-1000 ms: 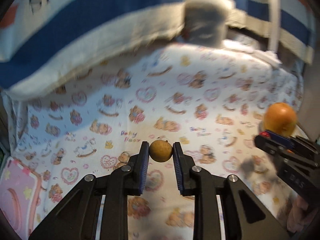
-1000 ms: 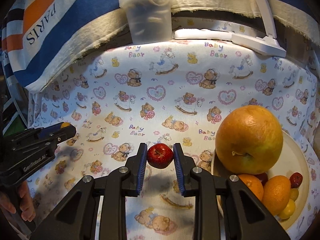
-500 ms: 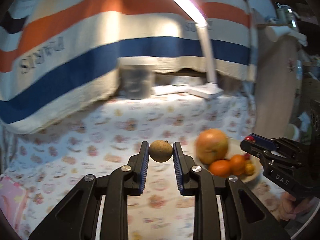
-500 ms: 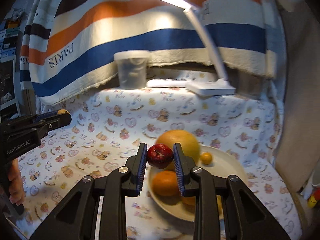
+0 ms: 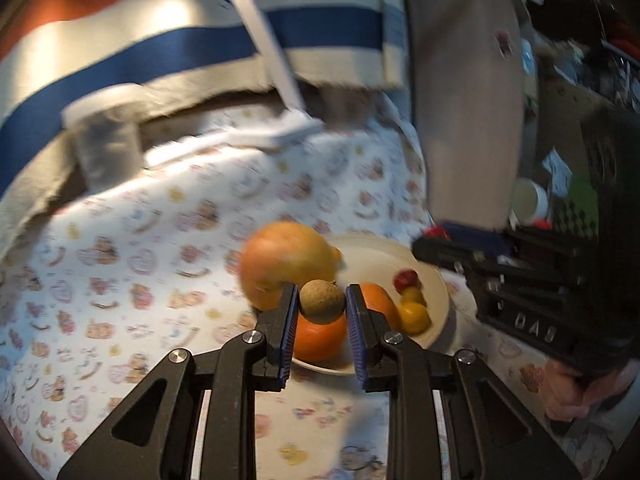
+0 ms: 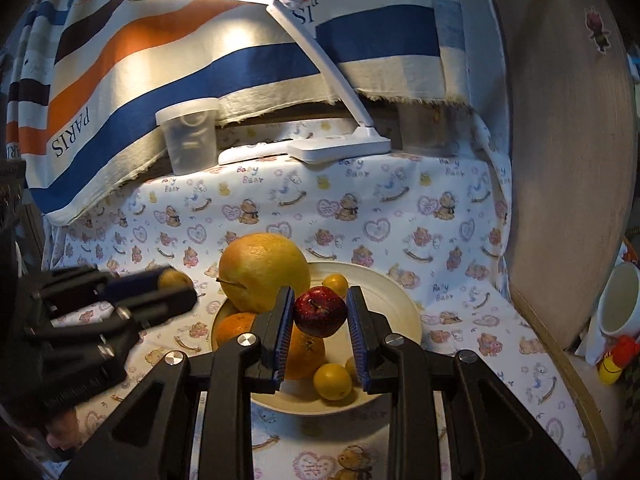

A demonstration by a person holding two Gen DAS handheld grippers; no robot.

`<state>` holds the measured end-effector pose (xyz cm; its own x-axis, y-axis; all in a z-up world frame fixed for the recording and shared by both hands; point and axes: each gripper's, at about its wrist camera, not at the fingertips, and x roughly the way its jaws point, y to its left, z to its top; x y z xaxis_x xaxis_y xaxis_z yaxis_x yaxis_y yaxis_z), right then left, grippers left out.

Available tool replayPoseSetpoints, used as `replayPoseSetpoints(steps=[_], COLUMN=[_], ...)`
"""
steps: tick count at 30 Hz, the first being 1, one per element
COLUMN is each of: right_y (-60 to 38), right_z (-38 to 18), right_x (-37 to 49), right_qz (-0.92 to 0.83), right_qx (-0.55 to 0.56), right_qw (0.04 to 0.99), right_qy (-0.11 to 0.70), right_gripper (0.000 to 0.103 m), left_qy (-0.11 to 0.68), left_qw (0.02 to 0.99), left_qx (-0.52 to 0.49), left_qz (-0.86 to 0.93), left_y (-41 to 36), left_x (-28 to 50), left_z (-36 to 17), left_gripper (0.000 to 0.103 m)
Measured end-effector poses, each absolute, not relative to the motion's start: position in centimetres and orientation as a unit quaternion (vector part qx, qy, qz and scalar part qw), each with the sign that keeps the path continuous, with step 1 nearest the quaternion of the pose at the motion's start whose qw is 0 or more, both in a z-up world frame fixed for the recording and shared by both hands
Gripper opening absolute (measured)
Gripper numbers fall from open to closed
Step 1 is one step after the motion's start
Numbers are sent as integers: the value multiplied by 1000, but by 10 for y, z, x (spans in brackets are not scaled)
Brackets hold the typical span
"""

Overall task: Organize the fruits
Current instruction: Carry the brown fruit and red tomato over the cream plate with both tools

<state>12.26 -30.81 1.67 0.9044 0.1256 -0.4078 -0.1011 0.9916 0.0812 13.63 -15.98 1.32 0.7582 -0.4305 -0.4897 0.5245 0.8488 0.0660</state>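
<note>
Already crowded, the cream round plate (image 6: 404, 300) could shed fruit when the right gripper (image 6: 320, 316), pinching a dark red apple (image 6: 320, 311), and the left gripper (image 5: 322, 308), pinching a brown round fruit (image 5: 322, 301), release.

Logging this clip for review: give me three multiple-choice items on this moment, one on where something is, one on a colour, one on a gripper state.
1. Where is the large yellow-orange fruit?
A. on the plate
B. beside the lamp base
C. in the clear tub

2. What colour is the fruit in the right gripper?
A. green
B. dark red
C. purple

3. How is the left gripper?
A. open, empty
B. shut on nothing
C. shut on the brown fruit

Key: 1 A, it sits at the plate's back left edge; 2 B, a red apple sits between the pads; 3 C, both pads press the fruit's sides.
</note>
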Motion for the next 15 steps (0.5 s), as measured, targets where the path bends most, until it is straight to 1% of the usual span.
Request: replayPoseSetpoints(steps=[7, 15], right_y=[-319, -329], right_z=[11, 7], right_x=[132, 139], right_qz=[62, 73], right_qx=[52, 83], right_qw=[966, 957], right_qy=[245, 269], right_gripper=[28, 28], left_qy=[264, 299], left_qw=[917, 900], left_qx=[113, 124], left_qz=[-277, -292], left_y=[-175, -182], left_x=[137, 144], left_z=[-7, -15], left_gripper=[23, 23])
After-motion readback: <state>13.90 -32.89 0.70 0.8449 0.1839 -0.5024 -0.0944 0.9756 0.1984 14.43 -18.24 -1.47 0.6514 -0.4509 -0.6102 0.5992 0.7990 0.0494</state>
